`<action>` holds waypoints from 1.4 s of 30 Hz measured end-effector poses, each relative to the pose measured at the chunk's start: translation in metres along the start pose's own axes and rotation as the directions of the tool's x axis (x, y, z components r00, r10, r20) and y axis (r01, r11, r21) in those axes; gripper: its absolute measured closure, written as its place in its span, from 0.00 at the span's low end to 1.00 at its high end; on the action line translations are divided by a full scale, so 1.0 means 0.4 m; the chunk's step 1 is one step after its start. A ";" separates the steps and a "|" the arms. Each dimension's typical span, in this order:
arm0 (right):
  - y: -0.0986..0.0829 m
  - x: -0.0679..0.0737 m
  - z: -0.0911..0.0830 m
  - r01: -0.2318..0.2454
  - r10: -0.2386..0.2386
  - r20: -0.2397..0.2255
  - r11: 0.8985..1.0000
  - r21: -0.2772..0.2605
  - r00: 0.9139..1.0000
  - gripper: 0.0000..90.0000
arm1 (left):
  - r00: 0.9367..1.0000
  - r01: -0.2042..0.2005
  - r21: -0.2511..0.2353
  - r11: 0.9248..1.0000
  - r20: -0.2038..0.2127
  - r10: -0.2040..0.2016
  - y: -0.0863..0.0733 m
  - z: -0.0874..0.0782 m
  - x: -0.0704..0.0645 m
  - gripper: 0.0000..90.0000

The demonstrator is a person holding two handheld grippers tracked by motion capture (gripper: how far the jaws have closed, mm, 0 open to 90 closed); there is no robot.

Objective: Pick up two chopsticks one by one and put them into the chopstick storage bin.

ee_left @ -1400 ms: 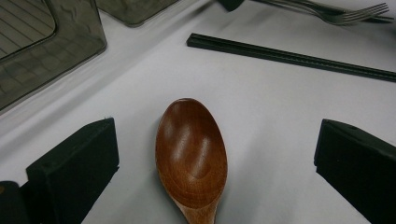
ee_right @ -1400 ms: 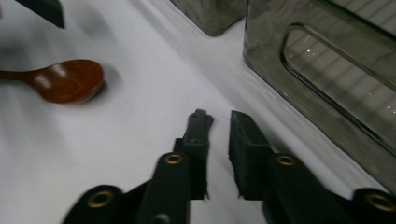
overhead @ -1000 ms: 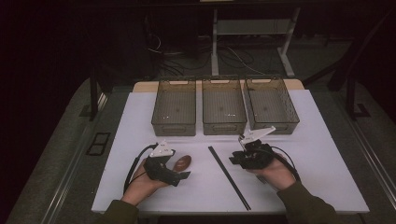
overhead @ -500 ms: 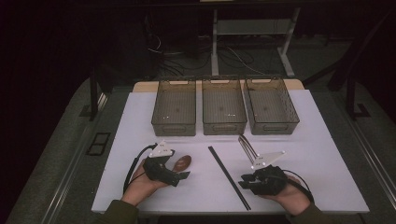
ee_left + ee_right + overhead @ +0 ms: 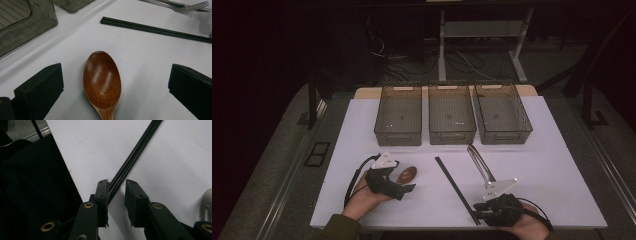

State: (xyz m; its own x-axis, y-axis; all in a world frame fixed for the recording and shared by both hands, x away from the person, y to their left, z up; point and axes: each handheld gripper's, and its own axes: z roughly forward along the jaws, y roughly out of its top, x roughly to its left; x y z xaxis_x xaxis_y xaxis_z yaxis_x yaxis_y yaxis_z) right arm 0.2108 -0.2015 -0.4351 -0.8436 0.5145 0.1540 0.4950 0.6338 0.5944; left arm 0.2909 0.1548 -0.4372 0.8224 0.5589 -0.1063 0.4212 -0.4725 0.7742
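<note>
A brown wooden spoon (image 5: 102,82) lies on the white table, its bowl between the wide-apart jaws of my left gripper (image 5: 115,67), touching neither jaw. From above, the left gripper (image 5: 399,178) sits at the near left with the spoon (image 5: 408,174) just to its right. A pair of black chopsticks (image 5: 455,189) runs slantwise down the middle. Their near end (image 5: 130,160) reaches in between the narrowly parted jaws of my right gripper (image 5: 116,187), beside one jaw. The right gripper (image 5: 480,216) rests at the table's near edge.
A metal fork (image 5: 479,164) lies right of the chopsticks, just ahead of the right gripper. Three smoky see-through bins (image 5: 398,134) (image 5: 452,135) (image 5: 504,134) stand in a row at the back. The table's near edge (image 5: 72,177) drops into darkness close to the right gripper.
My right gripper has drawn back from the fork towards the near edge and now sits at the chopsticks' near end. The fork stays on the table. The left gripper has not moved.
</note>
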 end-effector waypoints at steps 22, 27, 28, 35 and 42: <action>-0.008 -0.019 -0.012 0.033 -0.038 0.090 0.998 0.058 0.995 0.88 | 1.000 -0.002 -0.001 1.000 0.002 0.002 0.000 -0.002 0.000 0.00; -0.018 -0.037 -0.024 0.022 -0.029 0.116 0.998 0.061 0.993 0.91 | 1.000 -0.002 -0.001 1.000 0.003 0.002 0.000 -0.001 -0.001 0.00; -0.020 -0.039 -0.025 0.020 -0.027 0.113 0.998 0.062 0.993 0.92 | 1.000 -0.002 0.000 1.000 0.002 0.002 0.000 -0.001 0.000 0.00; -0.003 -0.037 -0.044 0.011 -0.012 0.098 1.000 0.013 0.995 0.87 | 1.000 -0.002 -0.001 1.000 0.005 0.002 0.000 0.000 0.000 0.00; 0.073 -0.071 -0.044 -0.025 0.031 0.116 0.998 -0.051 0.993 0.85 | 1.000 0.005 0.000 1.000 0.004 -0.005 0.000 0.004 -0.003 0.00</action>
State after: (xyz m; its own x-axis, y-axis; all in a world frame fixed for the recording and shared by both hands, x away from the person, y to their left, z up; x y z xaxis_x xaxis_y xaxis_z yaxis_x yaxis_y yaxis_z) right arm 0.2455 -0.2077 -0.4082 -0.7978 0.5976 0.0796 0.5051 0.5904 0.6296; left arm 0.2904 0.1530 -0.4380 0.8219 0.5584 -0.1129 0.4254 -0.4696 0.7736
